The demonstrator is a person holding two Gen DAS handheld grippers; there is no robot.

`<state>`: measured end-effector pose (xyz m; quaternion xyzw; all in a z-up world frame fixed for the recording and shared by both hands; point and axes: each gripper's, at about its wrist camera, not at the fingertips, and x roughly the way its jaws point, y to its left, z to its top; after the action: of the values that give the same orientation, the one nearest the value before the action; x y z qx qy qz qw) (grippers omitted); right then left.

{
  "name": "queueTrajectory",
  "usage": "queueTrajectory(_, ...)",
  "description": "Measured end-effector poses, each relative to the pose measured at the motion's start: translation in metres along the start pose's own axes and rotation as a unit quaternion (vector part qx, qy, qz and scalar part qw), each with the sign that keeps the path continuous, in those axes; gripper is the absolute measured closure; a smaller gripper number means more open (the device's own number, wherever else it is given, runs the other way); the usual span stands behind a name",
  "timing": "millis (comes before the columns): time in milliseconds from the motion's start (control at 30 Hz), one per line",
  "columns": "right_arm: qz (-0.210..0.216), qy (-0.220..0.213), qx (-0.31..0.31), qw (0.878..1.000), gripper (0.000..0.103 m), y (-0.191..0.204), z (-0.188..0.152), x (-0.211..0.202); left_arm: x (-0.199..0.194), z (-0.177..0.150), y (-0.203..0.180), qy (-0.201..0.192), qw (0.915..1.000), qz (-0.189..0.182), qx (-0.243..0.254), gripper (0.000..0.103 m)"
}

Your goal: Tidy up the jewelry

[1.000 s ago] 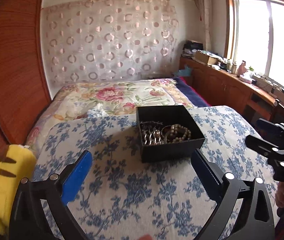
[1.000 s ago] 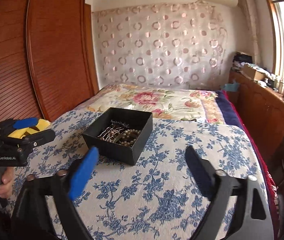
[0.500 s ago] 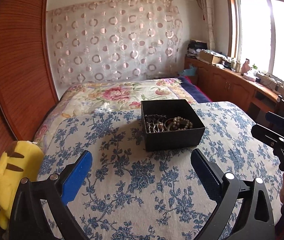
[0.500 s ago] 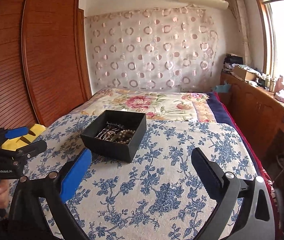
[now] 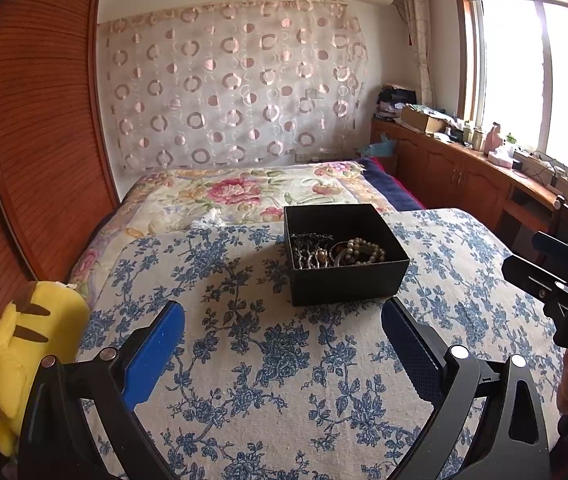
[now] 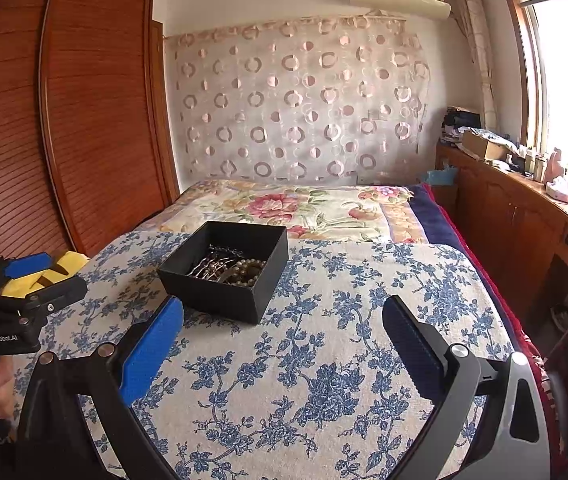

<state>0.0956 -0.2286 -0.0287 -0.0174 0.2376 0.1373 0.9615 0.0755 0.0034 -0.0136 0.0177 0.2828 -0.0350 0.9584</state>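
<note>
A black open box [image 5: 346, 276] stands on the blue-flowered cloth; it also shows in the right wrist view [image 6: 220, 298]. Inside lie a pearl bracelet [image 5: 366, 250], a metal hair comb [image 5: 308, 254] and other tangled jewelry. My left gripper [image 5: 282, 332] is open and empty, held back from the box's near side. My right gripper [image 6: 282, 332] is open and empty, to the right of the box and nearer than it. Each gripper shows at the edge of the other's view.
A yellow plush toy [image 5: 24, 344] lies at the left edge of the bed. A floral quilt [image 5: 252, 192] lies behind the box. A wooden wardrobe [image 6: 84, 120] stands on the left, a wooden cabinet [image 5: 464, 176] with clutter under the window on the right.
Both grippers have drawn back and risen, so the box looks farther off in both views. Both stay open and empty.
</note>
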Motion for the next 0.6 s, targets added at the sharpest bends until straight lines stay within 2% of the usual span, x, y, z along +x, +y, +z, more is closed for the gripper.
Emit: queueTrajectory(600,-0.003,-0.003,0.006,1.0,0.003,-0.0021,-0.0005,-0.0017,-0.0089,0.0025,-0.003,-0.013,0.9999,-0.001,0.0,0.008)
